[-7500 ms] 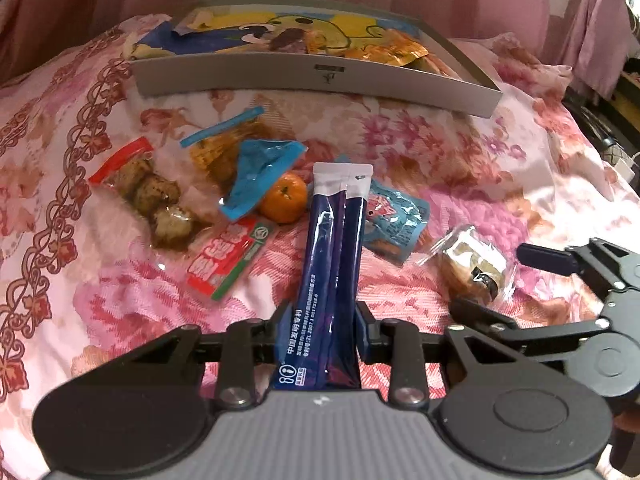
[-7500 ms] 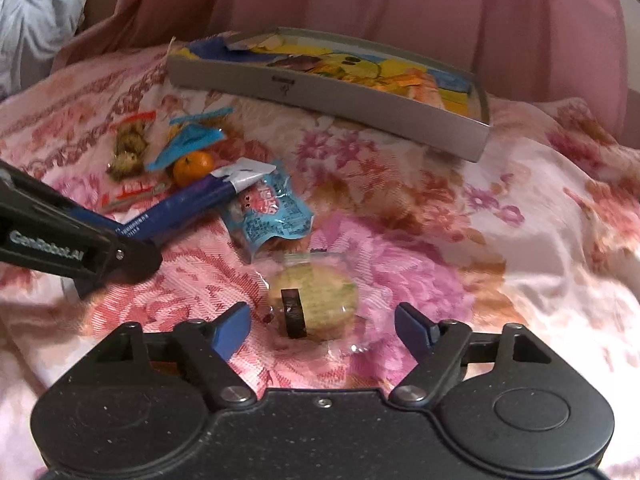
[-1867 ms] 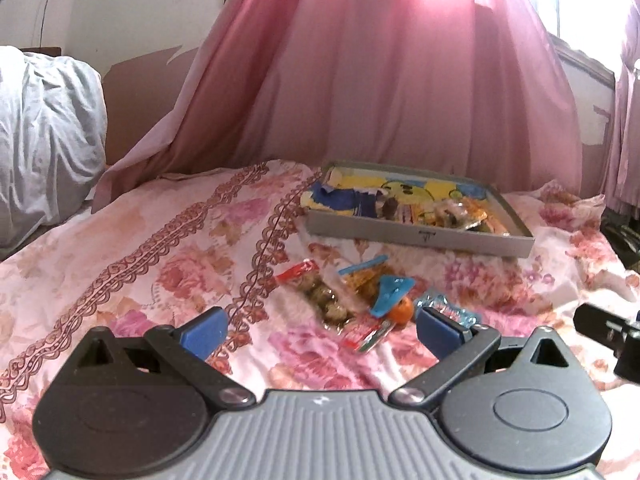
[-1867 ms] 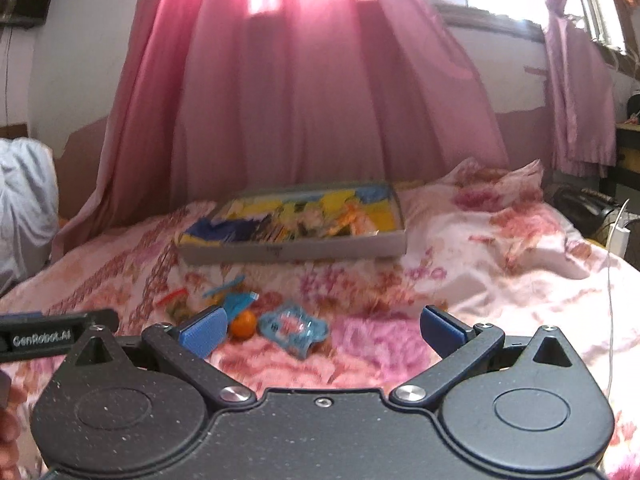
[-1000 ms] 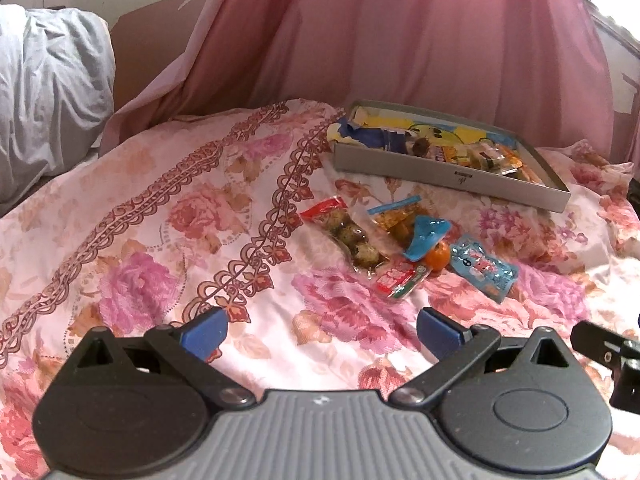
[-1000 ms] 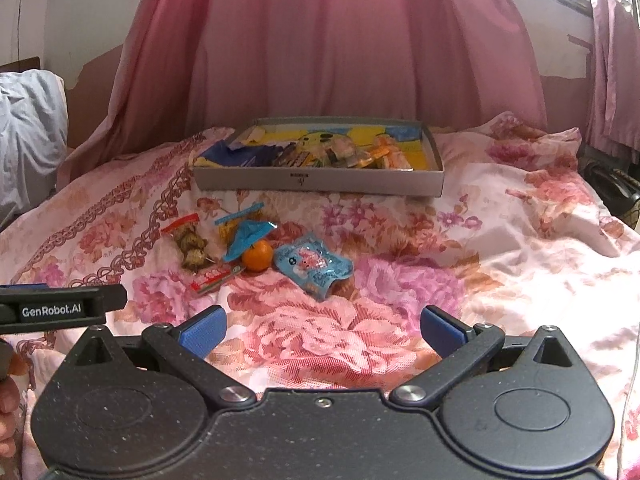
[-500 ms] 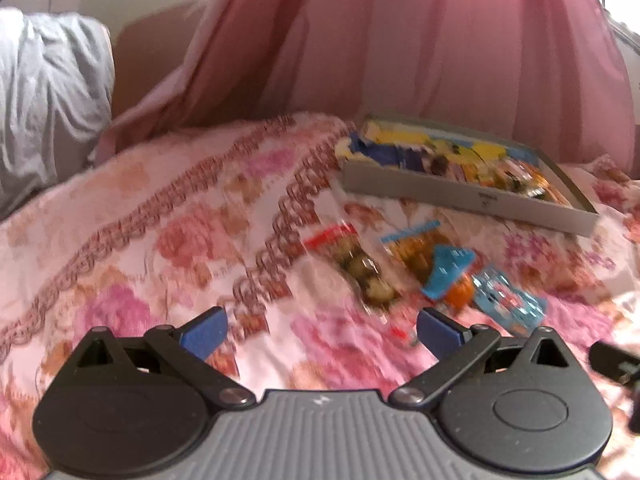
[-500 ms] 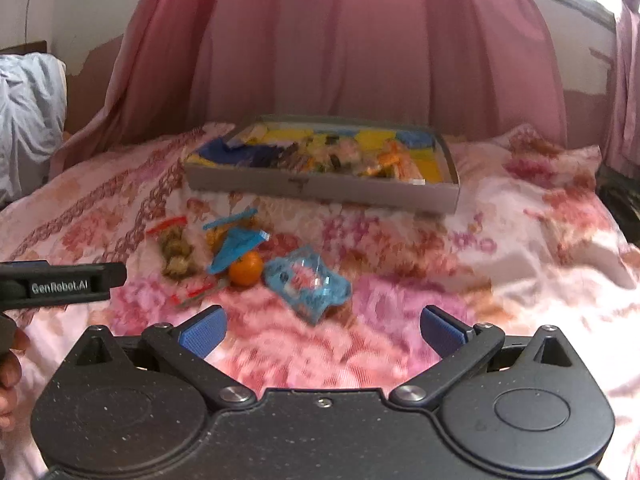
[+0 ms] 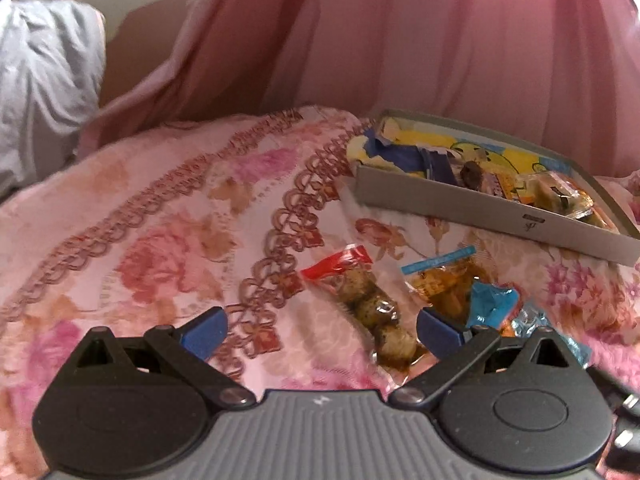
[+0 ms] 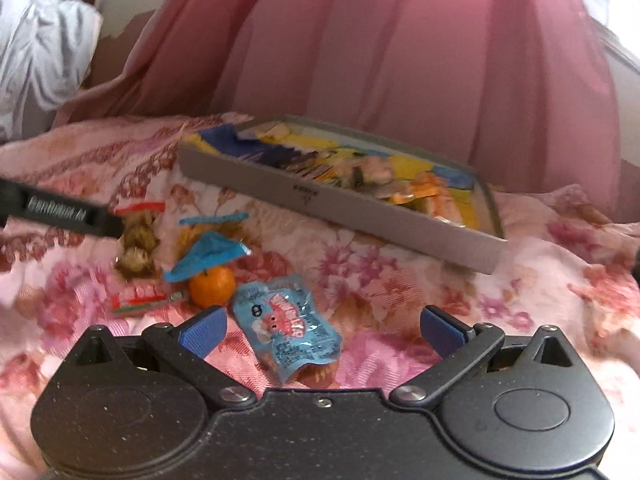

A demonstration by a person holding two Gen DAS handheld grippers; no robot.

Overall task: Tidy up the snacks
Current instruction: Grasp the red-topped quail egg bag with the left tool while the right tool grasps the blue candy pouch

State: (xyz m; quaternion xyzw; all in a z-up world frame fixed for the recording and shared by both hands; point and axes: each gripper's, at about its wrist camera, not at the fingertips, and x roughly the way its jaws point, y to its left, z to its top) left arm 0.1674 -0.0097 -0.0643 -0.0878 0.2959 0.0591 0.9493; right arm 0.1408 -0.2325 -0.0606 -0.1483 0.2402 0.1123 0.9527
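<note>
Left wrist view: your left gripper (image 9: 322, 330) spread wide, empty, low over bedspread (image 9: 160, 220). Red-top pack (image 9: 360, 296) just right of centre, by right finger. Right gripper (image 10: 322, 330) also released, blue pack (image 10: 286, 322) between its fingers. Orange (image 10: 212, 286) just left of blue pack. Tray (image 10: 340, 204) beyond, already holding snacks.

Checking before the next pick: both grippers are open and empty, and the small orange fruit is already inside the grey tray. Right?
Not quite. The small orange fruit lies on the floral bedspread, outside the grey tray, as the right wrist view shows. Left gripper and right gripper are open, empty.
</note>
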